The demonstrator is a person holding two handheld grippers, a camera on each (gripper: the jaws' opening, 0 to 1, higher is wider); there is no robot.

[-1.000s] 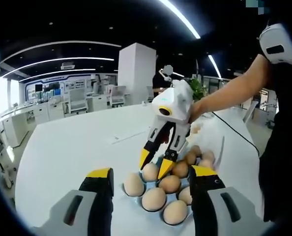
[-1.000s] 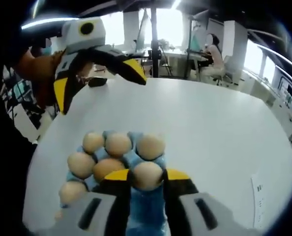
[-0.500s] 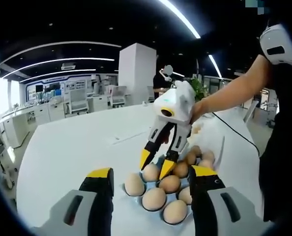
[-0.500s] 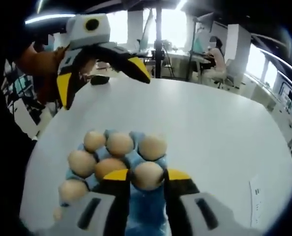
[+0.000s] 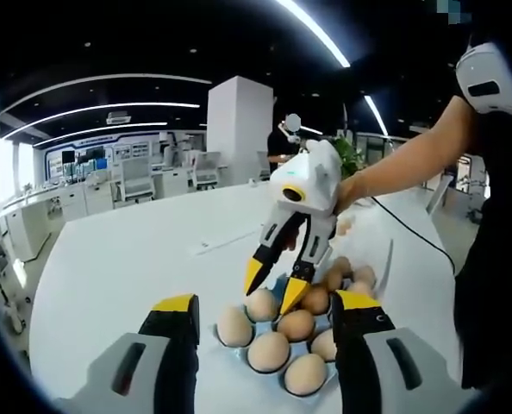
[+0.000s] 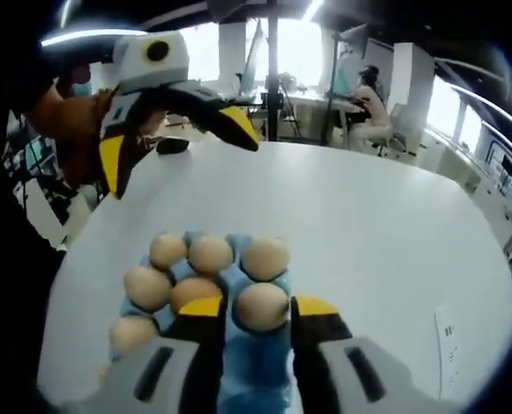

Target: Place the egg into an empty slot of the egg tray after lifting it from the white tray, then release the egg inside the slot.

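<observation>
The right claw (image 6: 260, 304) straddles an egg (image 6: 262, 306) seated in the blue egg tray (image 6: 254, 358) on the counter (image 6: 385, 241), apparently spread off it; the left claw (image 5: 265, 315) hangs released.

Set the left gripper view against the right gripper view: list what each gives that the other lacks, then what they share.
Left gripper view: the right gripper seen from outside, jaws open over the eggs, and the forearm holding it. Right gripper view: its own jaws flanking one egg, the left gripper open at upper left, a seated person behind. Shared: the blue egg tray on the white table.
</observation>
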